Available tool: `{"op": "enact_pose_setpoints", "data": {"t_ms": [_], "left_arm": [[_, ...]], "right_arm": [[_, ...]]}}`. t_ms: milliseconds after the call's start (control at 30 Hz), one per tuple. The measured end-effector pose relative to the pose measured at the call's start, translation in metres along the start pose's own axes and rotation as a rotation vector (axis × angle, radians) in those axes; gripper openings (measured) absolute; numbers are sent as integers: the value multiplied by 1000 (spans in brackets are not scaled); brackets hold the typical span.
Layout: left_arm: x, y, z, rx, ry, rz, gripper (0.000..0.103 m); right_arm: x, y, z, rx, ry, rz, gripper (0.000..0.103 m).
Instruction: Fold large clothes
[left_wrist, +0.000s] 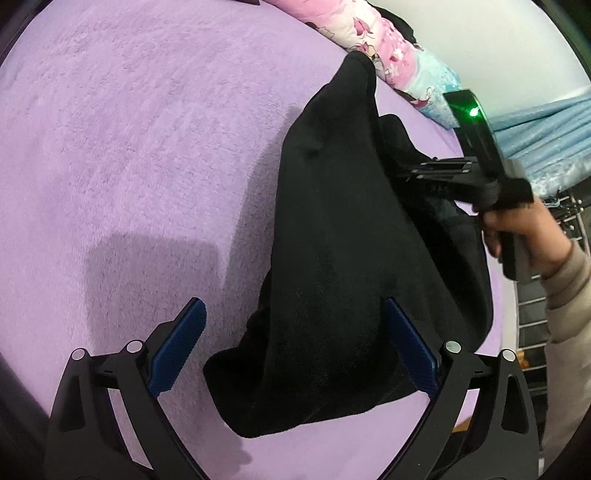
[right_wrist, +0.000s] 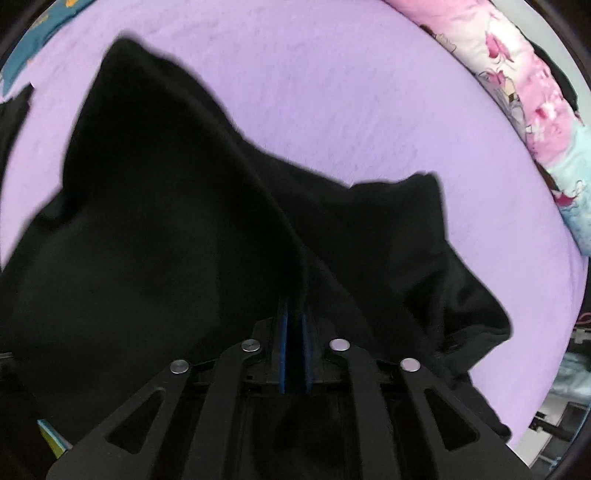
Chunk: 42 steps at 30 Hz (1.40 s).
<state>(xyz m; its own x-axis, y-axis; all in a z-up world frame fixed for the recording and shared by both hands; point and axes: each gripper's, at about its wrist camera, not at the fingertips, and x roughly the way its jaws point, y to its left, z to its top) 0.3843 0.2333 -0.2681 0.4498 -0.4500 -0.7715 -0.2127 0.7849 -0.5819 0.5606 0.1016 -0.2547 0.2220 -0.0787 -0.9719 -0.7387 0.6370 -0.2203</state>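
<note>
A large black garment (left_wrist: 332, 258) lies bunched on the purple bed cover (left_wrist: 129, 147). My left gripper (left_wrist: 295, 332) is open, its blue pads wide apart on either side of the garment's near end, holding nothing. My right gripper (left_wrist: 417, 173) comes in from the right and pinches the garment's edge, lifting it into a ridge. In the right wrist view the right gripper (right_wrist: 295, 317) is shut on a fold of the black garment (right_wrist: 166, 240), which drapes to both sides over the bed cover (right_wrist: 332, 92).
A pink and blue printed pillow (left_wrist: 399, 55) lies along the bed's far edge and shows in the right wrist view (right_wrist: 535, 110). A blue curtain (left_wrist: 535, 125) and a metal rack (left_wrist: 535, 321) stand past the bed's right side.
</note>
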Motion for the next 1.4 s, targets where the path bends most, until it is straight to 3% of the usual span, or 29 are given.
{"op": "enact_pose_setpoints", "data": {"t_ms": [33, 100, 133, 267, 333, 500, 767, 1167, 1300, 1400], "left_arm": [[0, 1, 1, 1, 0, 1, 93], [0, -2, 3, 2, -1, 1, 93], [1, -3, 2, 1, 0, 0, 93], [-1, -1, 0, -8, -1, -9, 93], [-1, -1, 0, -13, -1, -13, 93], [-3, 1, 0, -14, -1, -18, 92], [-2, 1, -1, -14, -1, -16, 92], [-1, 1, 0, -9, 3, -21, 92], [-1, 1, 1, -9, 3, -23, 92], [-2, 1, 1, -9, 5, -23, 92]], "right_arm": [[-4, -1, -1, 2, -6, 1, 39], [-28, -13, -11, 20, -78, 22, 64], [-45, -21, -18, 19, -117, 36, 64], [-77, -56, -44, -1, -149, -23, 65], [-78, -80, -61, 15, -113, -60, 65], [-61, -108, -91, 14, -38, -52, 60], [-39, -93, -128, -129, 13, -16, 58], [-13, -62, -123, -259, 17, 12, 52], [-7, -59, -126, -258, 36, 34, 43], [-8, -58, -129, -272, 38, 66, 26]]}}
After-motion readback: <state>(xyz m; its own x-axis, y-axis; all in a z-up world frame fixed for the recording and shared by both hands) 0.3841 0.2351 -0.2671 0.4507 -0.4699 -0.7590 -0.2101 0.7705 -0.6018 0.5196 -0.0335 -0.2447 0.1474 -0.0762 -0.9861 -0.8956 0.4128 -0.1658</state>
